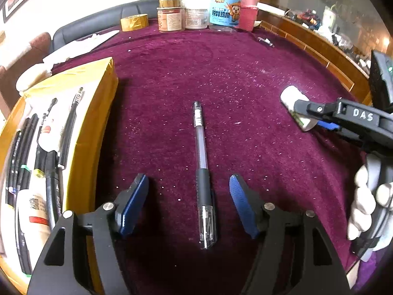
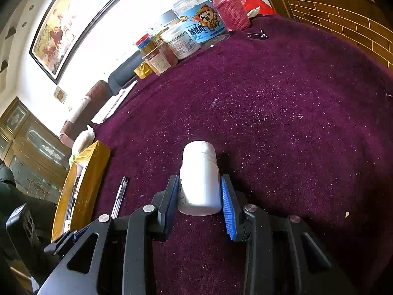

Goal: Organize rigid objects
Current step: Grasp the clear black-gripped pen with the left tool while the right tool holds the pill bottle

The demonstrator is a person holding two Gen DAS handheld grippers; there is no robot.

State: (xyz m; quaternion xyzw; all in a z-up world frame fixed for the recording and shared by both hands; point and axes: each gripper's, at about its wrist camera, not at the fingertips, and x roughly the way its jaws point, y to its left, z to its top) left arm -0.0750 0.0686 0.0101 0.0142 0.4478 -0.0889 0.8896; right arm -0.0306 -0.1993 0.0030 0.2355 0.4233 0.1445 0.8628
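- A pen (image 1: pixel 203 169) is lying flat on the purple cloth (image 1: pixel 245 78), and its long axis is running straight away from the left gripper (image 1: pixel 189 206). The clear cap end is pointing toward the camera and the other end is pointing toward the far jars (image 1: pixel 196 12).
- The left gripper is standing spread wide, with one blue pad on each side of the pen's black grip part. The pads are not touching the pen.
- The right gripper (image 2: pixel 200 196) is pinching a white bottle (image 2: pixel 200 179) by its lower body. The bottle's long axis is lying along the fingers, with the ribbed cap pointing away from the camera.
- In the left wrist view the same bottle (image 1: pixel 293 103) is showing at the right side, tilted, and a black finger is covering part of it.
- A yellow box (image 1: pixel 98 113) is sitting at the left of the pen. More pens and small tubes are lying inside it, but the edge of the view is cutting them off and their labels are too blurred to read.
- A gloved hand (image 1: pixel 366 204) is holding the right gripper's handle; only part of it is visible.
- A small metal thing (image 2: pixel 258 35) is lying near the jars, too small to identify.
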